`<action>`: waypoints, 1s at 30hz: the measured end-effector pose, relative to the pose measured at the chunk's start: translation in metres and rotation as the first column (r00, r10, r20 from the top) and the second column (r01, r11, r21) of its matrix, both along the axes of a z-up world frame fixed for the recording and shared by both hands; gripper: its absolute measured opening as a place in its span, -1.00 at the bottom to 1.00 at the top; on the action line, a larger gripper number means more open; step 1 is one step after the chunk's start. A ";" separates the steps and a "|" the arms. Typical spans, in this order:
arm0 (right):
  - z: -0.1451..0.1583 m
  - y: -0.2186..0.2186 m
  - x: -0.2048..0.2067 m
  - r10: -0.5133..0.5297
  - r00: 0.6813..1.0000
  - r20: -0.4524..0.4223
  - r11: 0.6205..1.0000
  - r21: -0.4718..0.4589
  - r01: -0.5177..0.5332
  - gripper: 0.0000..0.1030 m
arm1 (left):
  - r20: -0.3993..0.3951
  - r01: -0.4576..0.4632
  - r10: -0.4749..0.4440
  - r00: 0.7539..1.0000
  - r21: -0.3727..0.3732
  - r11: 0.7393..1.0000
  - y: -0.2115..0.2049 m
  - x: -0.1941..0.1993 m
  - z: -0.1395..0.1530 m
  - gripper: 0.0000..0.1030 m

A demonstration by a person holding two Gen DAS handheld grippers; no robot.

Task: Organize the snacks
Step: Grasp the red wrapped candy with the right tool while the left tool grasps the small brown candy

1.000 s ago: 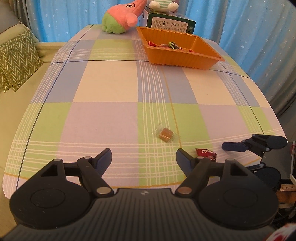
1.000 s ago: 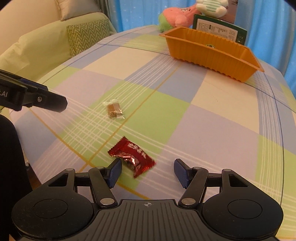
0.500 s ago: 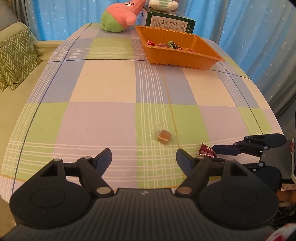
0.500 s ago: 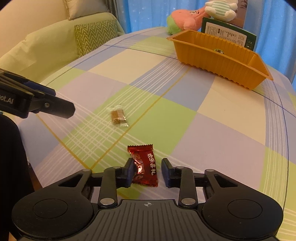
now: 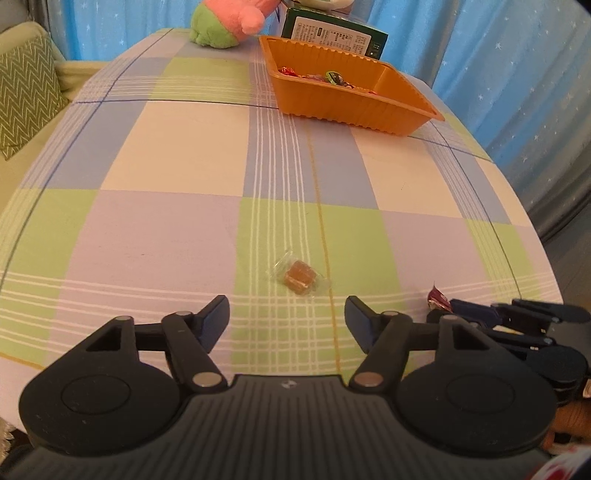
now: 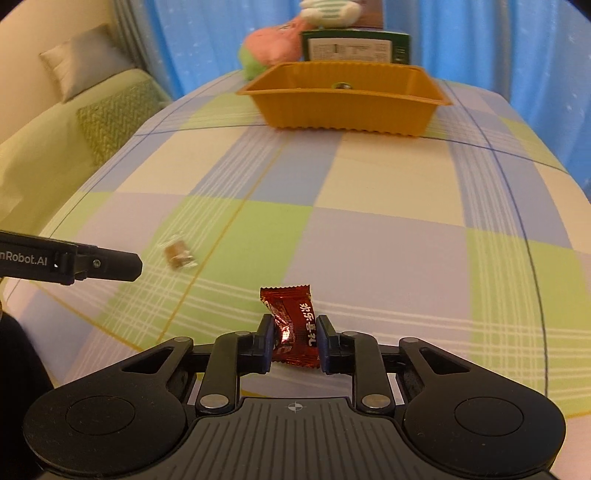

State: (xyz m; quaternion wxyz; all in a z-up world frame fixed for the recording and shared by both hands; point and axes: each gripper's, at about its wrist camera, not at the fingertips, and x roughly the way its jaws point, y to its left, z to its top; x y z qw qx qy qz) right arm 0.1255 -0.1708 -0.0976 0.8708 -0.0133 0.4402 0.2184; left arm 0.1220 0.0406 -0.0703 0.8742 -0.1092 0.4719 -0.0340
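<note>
Right tool (image 6: 294, 341) pinches a red-wrapped candy (image 6: 293, 325) between its blue-padded fingertips, jaws drawn in tight on the wrapper's sides; the candy's upper end with its crimped edge sticks out forward past the tips, white characters on the foil showing. Whether the candy is lifted off the cloth or resting on it cannot be told from the right wrist view. From the left wrist view, this tool enters at the bench's near right corner, with a bit of red wrapper (image 5: 437, 298) showing at its tip. Left tool (image 5: 287, 317) is spread wide, nothing between its fingers, sitting at the near edge of the bench (image 5: 166, 155), which is covered in a green, lilac, cream and blue checked cloth. A clear-wrapped brown candy (image 5: 299, 277) lies on the cloth just ahead of the left tool's gap, close to a thin yellow line in the pattern, apart from both fingers. Orange tray (image 5: 402, 107) sits toward the far edge, right of centre, with several wrapped sweets inside along its far wall. Behind the tray stands a dark green box (image 5: 332, 35) with a printed label; a pink and green plush toy (image 5: 225, 24) lies at the far edge beside it. Blue star-print curtains (image 5: 498, 55) behind; a sofa with a chevron cushion (image 5: 22, 99) off the left edge.
</note>
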 end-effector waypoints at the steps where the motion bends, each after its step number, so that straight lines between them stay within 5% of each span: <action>1: 0.000 -0.003 0.000 -0.010 1.000 -0.001 1.000 0.001 0.010 -0.53 | 0.002 -0.004 0.004 1.000 -0.005 1.000 -0.001 0.003 -0.002 0.25; 15: 0.002 -0.017 0.002 -0.062 0.998 0.008 0.998 0.007 0.062 -0.53 | -0.003 -0.015 0.015 1.000 -0.019 1.000 -0.017 0.034 -0.026 -0.10; 30: 0.000 -0.020 0.002 -0.084 0.996 0.005 0.996 0.007 0.084 -0.53 | 0.028 0.037 -0.041 0.999 0.111 0.993 -0.027 0.035 -0.029 -0.62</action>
